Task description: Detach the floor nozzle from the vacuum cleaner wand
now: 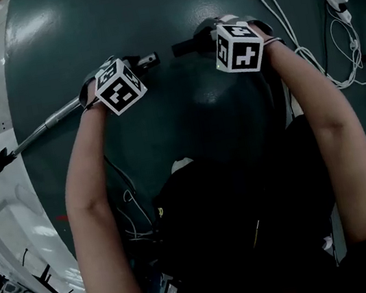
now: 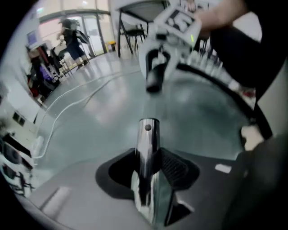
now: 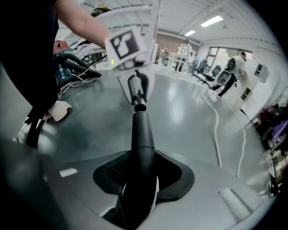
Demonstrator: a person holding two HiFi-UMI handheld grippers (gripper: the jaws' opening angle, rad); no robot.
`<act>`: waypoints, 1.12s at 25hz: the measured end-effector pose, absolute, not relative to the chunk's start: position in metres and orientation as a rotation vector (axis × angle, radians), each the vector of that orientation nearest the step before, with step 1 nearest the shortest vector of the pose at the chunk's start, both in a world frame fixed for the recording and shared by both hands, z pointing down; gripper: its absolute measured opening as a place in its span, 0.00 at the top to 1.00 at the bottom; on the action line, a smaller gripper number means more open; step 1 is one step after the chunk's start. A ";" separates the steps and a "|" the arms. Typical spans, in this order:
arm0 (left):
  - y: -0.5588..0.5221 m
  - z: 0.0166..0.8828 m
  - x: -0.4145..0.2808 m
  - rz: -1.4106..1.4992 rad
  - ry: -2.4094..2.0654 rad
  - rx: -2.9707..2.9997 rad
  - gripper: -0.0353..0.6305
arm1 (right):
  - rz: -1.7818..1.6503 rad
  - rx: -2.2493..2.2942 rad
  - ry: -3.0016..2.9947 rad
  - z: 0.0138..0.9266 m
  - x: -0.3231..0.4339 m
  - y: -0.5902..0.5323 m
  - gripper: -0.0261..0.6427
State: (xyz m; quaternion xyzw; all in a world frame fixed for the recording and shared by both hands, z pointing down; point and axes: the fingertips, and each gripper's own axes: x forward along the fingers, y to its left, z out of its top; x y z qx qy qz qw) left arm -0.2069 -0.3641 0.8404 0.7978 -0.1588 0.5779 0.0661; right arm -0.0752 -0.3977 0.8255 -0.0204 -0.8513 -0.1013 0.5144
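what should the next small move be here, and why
Probably lower the right gripper and set its black plastic tube down on the dark floor. A clear gap shows between that tube and the open end of the silver metal wand clamped in the left gripper, so the joint already looks apart.

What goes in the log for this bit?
left gripper: shut on metal wand | right gripper: shut on black tube | parts: apart, ends facing
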 end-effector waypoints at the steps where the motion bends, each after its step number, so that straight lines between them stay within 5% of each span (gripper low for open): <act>1: -0.361 0.850 -0.228 1.833 -0.486 2.342 0.70 | -0.219 0.008 -2.042 0.821 -0.054 -0.409 0.75; 5: -0.351 0.850 -0.254 1.819 -0.552 2.334 0.69 | -0.174 0.118 -2.006 0.821 -0.011 -0.424 0.75; 28: -0.371 0.847 -0.220 1.727 -0.685 2.383 0.68 | -0.233 0.049 -2.041 0.845 -0.041 -0.404 0.74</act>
